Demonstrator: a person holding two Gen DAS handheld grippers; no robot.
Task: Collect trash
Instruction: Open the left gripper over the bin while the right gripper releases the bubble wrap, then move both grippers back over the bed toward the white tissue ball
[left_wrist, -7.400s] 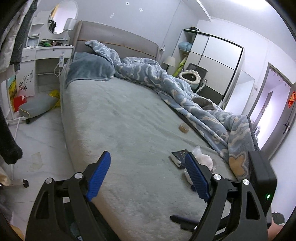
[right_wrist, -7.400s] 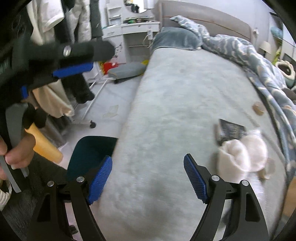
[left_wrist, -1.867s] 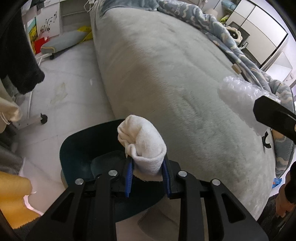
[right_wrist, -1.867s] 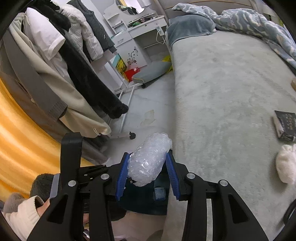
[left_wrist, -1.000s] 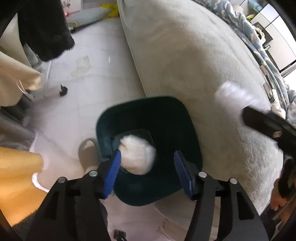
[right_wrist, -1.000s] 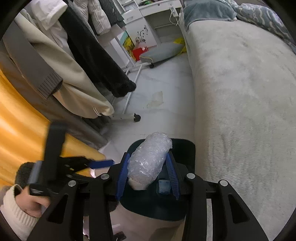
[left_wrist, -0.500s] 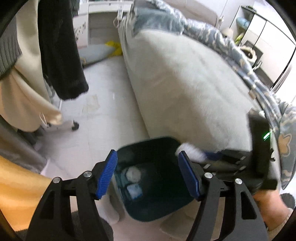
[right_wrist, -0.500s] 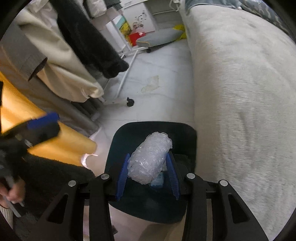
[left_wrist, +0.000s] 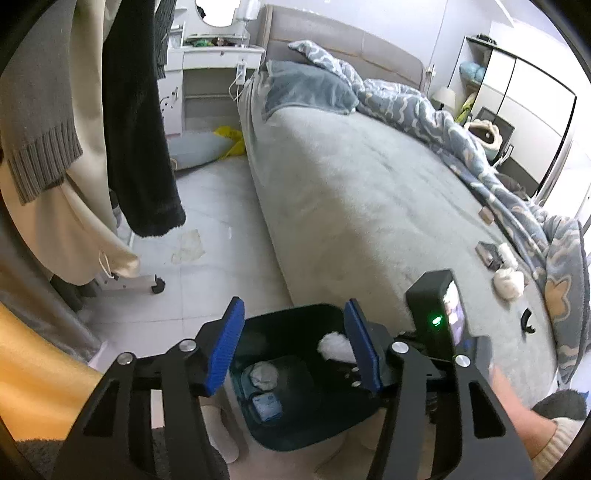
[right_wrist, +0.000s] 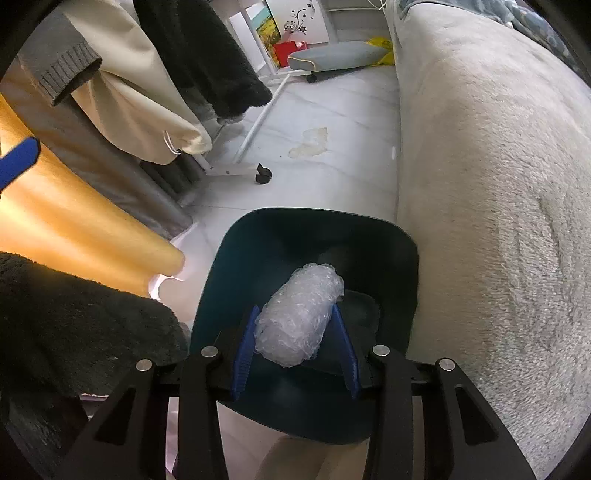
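The left gripper (left_wrist: 293, 349), its towel dropped, has been narrowing, nothing between its pads; probably that white wad lies in the bin (right_wrist: 243, 266), where the right gripper (right_wrist: 293, 338) clamps bubble wrap (right_wrist: 299, 317) overhead

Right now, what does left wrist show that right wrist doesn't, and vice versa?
Left wrist only: open, empty left gripper, whose jaws have just been closing; trash already in the bin, a white wad and a blue packet; leftovers on the bed, a dark box and white wads.
Right wrist only: right gripper shut on the bubble wrap, over the bin.
Both: teal bin, bed, hanging coats.
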